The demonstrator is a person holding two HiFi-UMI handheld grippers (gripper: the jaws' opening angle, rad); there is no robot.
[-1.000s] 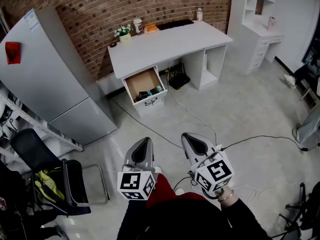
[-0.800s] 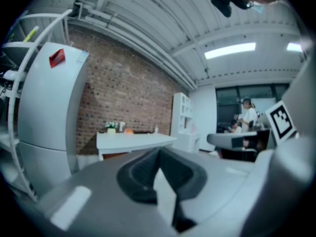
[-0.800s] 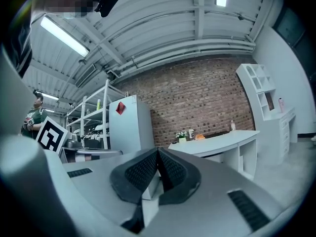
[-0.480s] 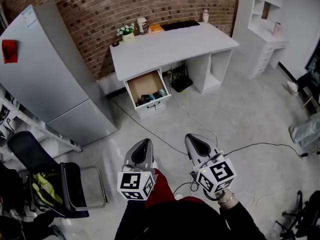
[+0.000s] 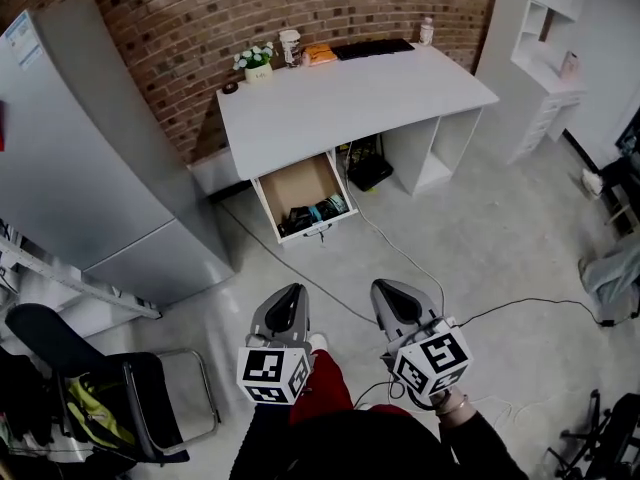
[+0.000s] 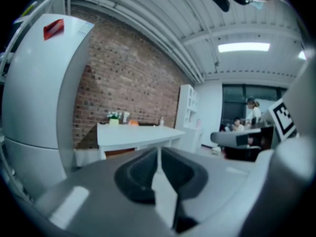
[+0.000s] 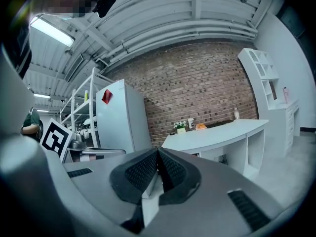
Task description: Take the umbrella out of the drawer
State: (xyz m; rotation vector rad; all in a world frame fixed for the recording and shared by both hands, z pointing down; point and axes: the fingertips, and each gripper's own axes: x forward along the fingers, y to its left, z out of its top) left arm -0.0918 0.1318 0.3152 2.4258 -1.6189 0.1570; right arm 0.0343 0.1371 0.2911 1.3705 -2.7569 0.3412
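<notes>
1. Brick wall (image 5: 200,18) at back, white desk (image 5: 340,88) against it, grey fridge (image 5: 90,148) to the left, black chair (image 5: 110,388) bottom left.
2. Drawer (image 5: 298,183) under desk's left end stands pulled open; brown bottom shows.
3. Dark & teal items (image 5: 318,212) lie at drawer's front end. Umbrella should be among them, but too small to tell which it is.
4. Left gripper (image 5: 292,292): held over the grey floor, well short of drawer, pointing twd it. Jaws just cracking open, thin slit only, nothing btwn them.
5. Right gripper (image 5: 386,288): beside the left, same heading. Jaws pressed together, empty.
6. Cable (image 5: 400,248) runs across floor from desk.
</notes>
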